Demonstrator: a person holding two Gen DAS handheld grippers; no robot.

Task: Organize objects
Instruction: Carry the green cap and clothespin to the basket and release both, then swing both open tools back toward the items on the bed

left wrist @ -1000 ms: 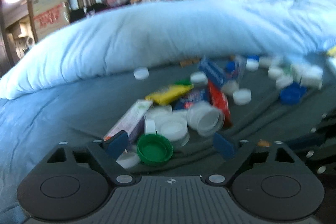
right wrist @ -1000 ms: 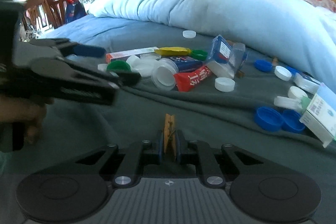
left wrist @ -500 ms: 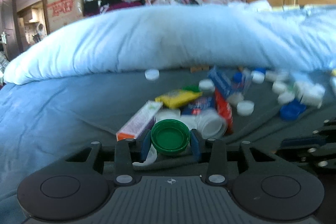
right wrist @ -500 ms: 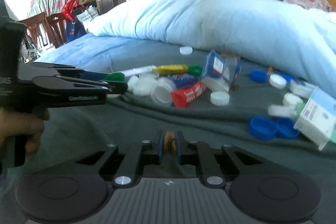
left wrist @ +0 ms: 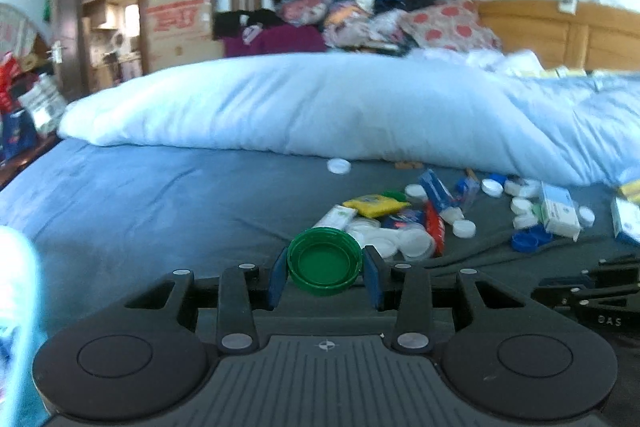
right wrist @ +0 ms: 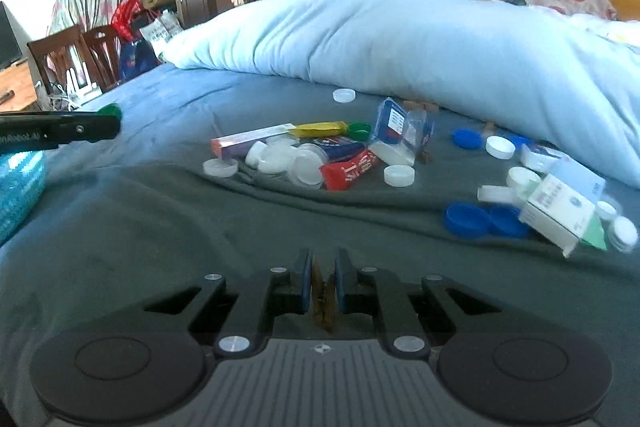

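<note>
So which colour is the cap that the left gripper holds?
Green. The cap sits between the left gripper's pads, clearest in the left wrist view.

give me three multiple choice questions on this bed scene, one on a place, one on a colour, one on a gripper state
1. Where is the red tube?
A. on the pillow
B. in the pile on the grey blanket
C. in the right gripper

2. What colour is the cap in the left gripper?
A. green
B. blue
C. white

3. The right gripper is
A. wide open
B. shut on a wooden clothespin
C. shut on a white cap

Key: 1 B, it lies among caps and boxes; 2 A, green between the pads; 3 B, the pin sits clamped.
</note>
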